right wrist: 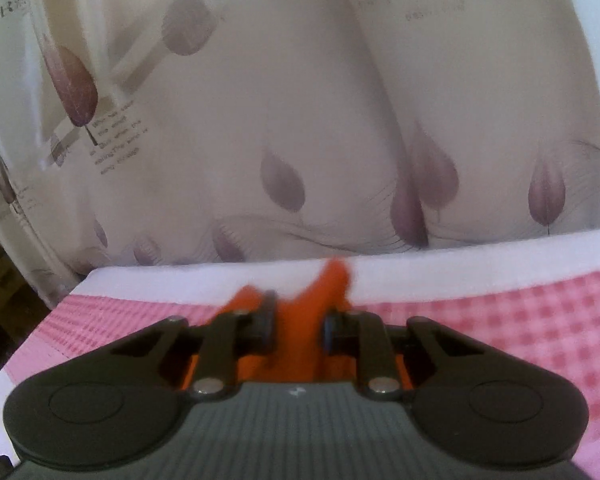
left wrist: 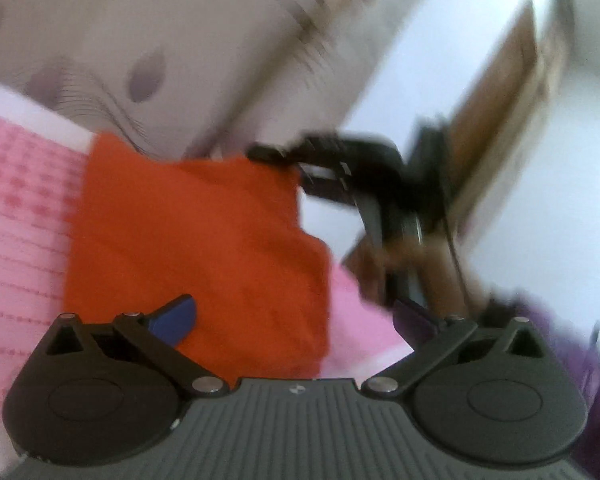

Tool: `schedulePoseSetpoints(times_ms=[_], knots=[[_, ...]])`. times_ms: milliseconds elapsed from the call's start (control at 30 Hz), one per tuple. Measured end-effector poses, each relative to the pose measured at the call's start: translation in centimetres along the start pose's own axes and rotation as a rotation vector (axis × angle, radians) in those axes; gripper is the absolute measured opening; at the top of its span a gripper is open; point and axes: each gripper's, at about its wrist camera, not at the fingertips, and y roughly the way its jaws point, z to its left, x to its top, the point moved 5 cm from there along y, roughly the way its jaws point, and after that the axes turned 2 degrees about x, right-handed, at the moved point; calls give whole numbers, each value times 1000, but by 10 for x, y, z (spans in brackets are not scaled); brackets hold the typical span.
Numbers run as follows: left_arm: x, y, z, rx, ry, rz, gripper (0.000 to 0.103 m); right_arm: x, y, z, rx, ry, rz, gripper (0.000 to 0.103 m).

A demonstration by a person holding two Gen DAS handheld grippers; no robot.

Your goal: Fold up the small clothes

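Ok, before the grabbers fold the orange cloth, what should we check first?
1. Right gripper pinching the orange cloth: ok, fabric sits between its fingers.
2. Left gripper open and ready: ok, jaws wide, nothing pinched.
3. Cloth lying flat on the pink checked blanket: ok near the left gripper; far corner lifted.
4. Which edge to fold toward: cannot tell, picture blurred.
5. Grip firm enough: cannot tell.

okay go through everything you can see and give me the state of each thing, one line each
Orange garment: partly lifted off the bed, one corner pulled up.
Right tongs: closed on the garment's corner.
Left tongs: wide open, holding nothing, low over the garment.
Pink checked bedcover: spread flat.
Leaf-print curtain: hanging drawn.
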Motion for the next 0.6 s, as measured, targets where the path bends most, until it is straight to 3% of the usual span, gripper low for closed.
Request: schedulePoseSetpoints(times_ms=[33, 100, 167, 300, 333, 400, 433, 467, 533, 600], knots=[[0, 1, -2, -10, 10, 4, 103, -3, 7, -8, 2, 10, 36, 21], [0, 2, 3, -33, -24, 2, 103, -17, 23, -30, -80, 6, 111, 21], [0, 7, 11, -54, -84, 31, 103, -33, 28, -54, -157, 45, 119, 22], [0, 10, 14, -72, -101, 32, 103, -48, -14, -63, -46, 232, -98, 25], [1, 12, 15, -71, -94, 33, 103, -50, -25, -58, -12, 255, -124, 30], [1, 10, 17, -65, -92, 24, 103, -62, -50, -41, 103, 303, -148, 55], [2, 8, 18, -63, -93, 18, 103, -70, -61, -31, 147, 313, -156, 82], [2, 4, 17, -61, -94, 13, 103, -79, -71, -21, 176, 308, -160, 96], [5, -6, 15, -36, -90, -13, 103, -96, -82, 0, 174, 250, -131, 96], [9, -14, 15, 5, -87, -56, 103, -107, -81, 18, 116, 161, -78, 95]])
